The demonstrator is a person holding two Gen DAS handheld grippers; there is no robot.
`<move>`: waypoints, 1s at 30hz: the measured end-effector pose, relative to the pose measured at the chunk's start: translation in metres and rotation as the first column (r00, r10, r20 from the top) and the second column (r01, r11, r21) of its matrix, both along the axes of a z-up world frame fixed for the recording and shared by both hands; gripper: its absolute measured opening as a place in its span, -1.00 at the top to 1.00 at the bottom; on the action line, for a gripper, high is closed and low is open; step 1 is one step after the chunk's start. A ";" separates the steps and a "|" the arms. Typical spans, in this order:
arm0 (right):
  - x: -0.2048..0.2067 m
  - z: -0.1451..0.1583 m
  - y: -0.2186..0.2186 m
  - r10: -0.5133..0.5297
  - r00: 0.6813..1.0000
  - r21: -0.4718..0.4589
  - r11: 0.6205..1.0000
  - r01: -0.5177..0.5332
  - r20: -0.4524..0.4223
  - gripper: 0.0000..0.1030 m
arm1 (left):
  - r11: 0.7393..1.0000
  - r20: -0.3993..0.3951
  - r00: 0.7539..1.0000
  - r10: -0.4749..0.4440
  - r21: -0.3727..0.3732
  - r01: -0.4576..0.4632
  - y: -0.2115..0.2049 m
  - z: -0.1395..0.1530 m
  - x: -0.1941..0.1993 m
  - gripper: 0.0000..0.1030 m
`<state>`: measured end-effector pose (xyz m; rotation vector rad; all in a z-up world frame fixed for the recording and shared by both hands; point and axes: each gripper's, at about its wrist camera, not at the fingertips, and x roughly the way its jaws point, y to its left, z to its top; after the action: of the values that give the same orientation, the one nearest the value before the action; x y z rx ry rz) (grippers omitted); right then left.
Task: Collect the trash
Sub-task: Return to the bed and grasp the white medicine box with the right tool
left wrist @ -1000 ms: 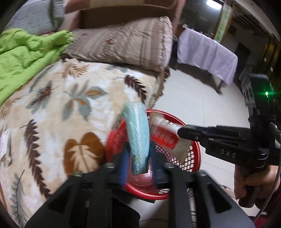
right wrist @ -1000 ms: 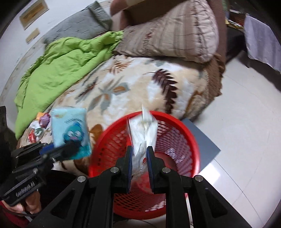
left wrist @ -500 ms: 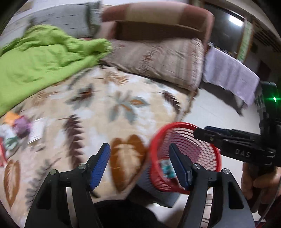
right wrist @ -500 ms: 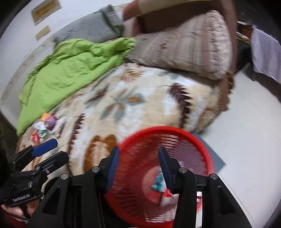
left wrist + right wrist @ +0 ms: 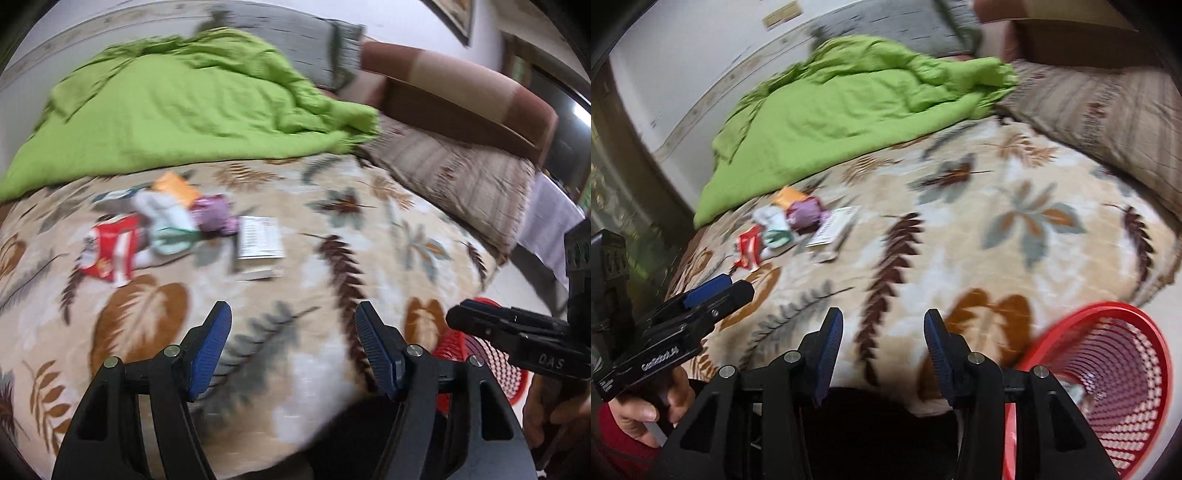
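Leaf-patterned bed [image 5: 332, 236], green quilt [image 5: 177, 110], striped pillow [image 5: 454, 177], white wall [image 5: 683, 51].

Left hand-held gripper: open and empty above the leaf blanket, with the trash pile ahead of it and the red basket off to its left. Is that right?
One thing is off: the side. In the left wrist view the red basket sits to the right of the left hand-held gripper, behind the right hand-held gripper. The rest holds: it is open and empty above the leaf blanket, with the trash pile ahead.

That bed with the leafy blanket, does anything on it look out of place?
Yes: a small heap of litter lies on the blanket below the green quilt: a red wrapper, a purple packet, a white card.
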<state>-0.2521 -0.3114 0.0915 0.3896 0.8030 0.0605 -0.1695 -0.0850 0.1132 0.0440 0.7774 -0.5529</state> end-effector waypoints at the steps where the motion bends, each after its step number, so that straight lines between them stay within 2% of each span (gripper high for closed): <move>1: 0.009 -0.002 0.008 0.023 1.000 0.005 1.000 -0.023 -0.008 0.04 | 1.000 -0.002 1.000 0.019 -0.002 -0.019 0.008 -0.001 0.003 -0.33; 6: 0.047 -0.010 0.029 0.072 0.996 0.026 0.997 -0.071 -0.047 0.03 | 0.989 -0.005 0.989 0.146 -0.017 -0.146 0.053 -0.003 0.028 -0.34; 7: 0.058 -0.012 0.031 0.075 0.996 0.027 0.997 -0.073 -0.055 -0.03 | 0.985 -0.009 0.985 0.171 -0.023 -0.171 0.062 -0.003 0.033 -0.35; 8: 0.070 -0.013 0.034 0.080 0.995 0.031 0.996 -0.078 -0.058 -0.14 | 0.979 -0.014 0.979 0.204 -0.028 -0.204 0.073 -0.004 0.039 -0.35; 11: 0.106 -0.017 0.042 0.085 0.993 0.024 0.996 -0.083 -0.077 -0.25 | 0.961 -0.024 0.962 0.273 -0.034 -0.274 0.099 -0.008 0.054 -0.36; 16: 0.177 -0.036 0.059 0.078 0.985 -0.016 0.997 -0.082 -0.151 -0.31 | 0.926 -0.050 0.926 0.374 -0.027 -0.376 0.139 -0.016 0.077 -0.41; 20: 0.216 -0.053 0.071 0.045 0.976 -0.060 0.996 -0.059 -0.215 -0.31 | 0.906 -0.082 0.904 0.420 -0.021 -0.423 0.165 -0.024 0.097 -0.43; 23: 0.236 -0.067 0.077 0.029 0.969 -0.063 0.997 -0.046 -0.247 -0.31 | 0.903 -0.101 0.899 0.425 -0.026 -0.430 0.174 -0.029 0.114 -0.45; 25: 0.240 -0.076 0.076 0.003 0.965 -0.066 0.998 -0.021 -0.262 -0.31 | 0.899 -0.117 0.895 0.431 -0.023 -0.436 0.177 -0.033 0.124 -0.45; 27: 0.239 -0.081 0.074 -0.003 0.964 -0.057 0.998 -0.013 -0.265 -0.15 | 0.899 -0.140 0.893 0.428 -0.035 -0.437 0.178 -0.037 0.135 -0.45; 30: 0.229 -0.076 0.072 0.005 0.974 -0.049 0.999 -0.016 -0.225 -0.09 | 0.892 -0.187 0.885 0.426 -0.075 -0.446 0.178 -0.043 0.149 -0.45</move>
<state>-0.0228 -0.2393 0.0155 0.3479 1.0284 0.0060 -0.0209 0.0931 0.0702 -0.2850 0.8839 -0.1694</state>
